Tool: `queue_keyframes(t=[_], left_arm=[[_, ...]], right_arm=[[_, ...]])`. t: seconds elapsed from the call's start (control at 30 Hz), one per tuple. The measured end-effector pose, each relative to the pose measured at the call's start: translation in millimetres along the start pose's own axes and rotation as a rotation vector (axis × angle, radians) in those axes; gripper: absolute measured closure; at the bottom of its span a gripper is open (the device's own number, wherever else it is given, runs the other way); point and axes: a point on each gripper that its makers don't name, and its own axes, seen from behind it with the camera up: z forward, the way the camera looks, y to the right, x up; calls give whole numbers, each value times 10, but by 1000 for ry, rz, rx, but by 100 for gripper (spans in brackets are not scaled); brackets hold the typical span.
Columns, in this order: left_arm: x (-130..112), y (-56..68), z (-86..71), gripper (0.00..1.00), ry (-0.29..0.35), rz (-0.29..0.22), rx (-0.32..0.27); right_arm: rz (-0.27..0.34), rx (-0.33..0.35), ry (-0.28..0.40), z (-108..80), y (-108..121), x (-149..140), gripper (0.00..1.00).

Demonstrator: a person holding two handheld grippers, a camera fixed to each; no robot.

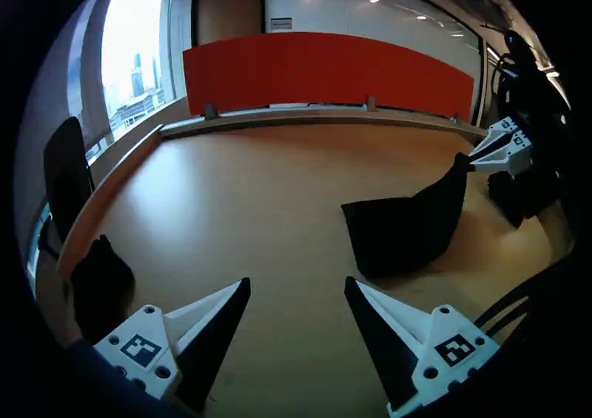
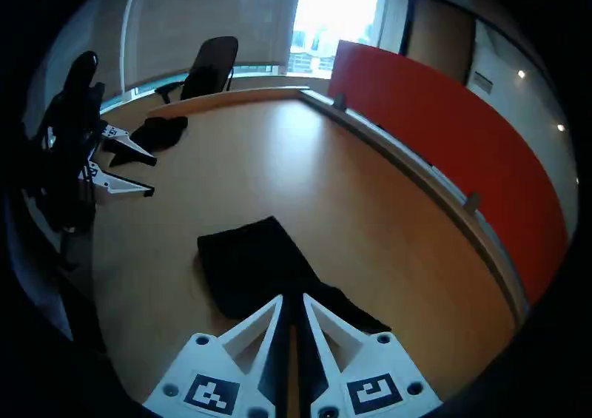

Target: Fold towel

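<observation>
A black towel (image 1: 403, 229) lies on the wooden table (image 1: 259, 189), with its far right corner pulled up off the surface. My right gripper (image 1: 471, 157) is shut on that raised corner. In the right gripper view the same towel (image 2: 248, 266) spreads out just ahead of my right gripper (image 2: 293, 301), whose fingertips are pinched together on its near edge. My left gripper (image 1: 296, 285) stands open over bare table, short of the towel's near edge, with nothing between its fingers. Far off at the left, the left gripper (image 2: 148, 176) shows with its fingers spread, held by a person's dark-sleeved hand.
A second dark cloth (image 1: 100, 285) lies crumpled near the table's left edge, the same cloth (image 2: 159, 132) beside the left gripper. A red partition (image 1: 325, 70) runs along the table's far side. A black office chair (image 2: 211, 63) stands by the window.
</observation>
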Motion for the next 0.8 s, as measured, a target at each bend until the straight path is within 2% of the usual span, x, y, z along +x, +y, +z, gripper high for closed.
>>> queue_keyframes(t=[0.3,0.8], left_arm=[[4,-25,-6,6,3,-4,2],[-15,-113,-64,6,16,-27,19]], right_arm=[[-36,48,11,153,-170,212,96],[-73,96,1,332,-329,350,96]])
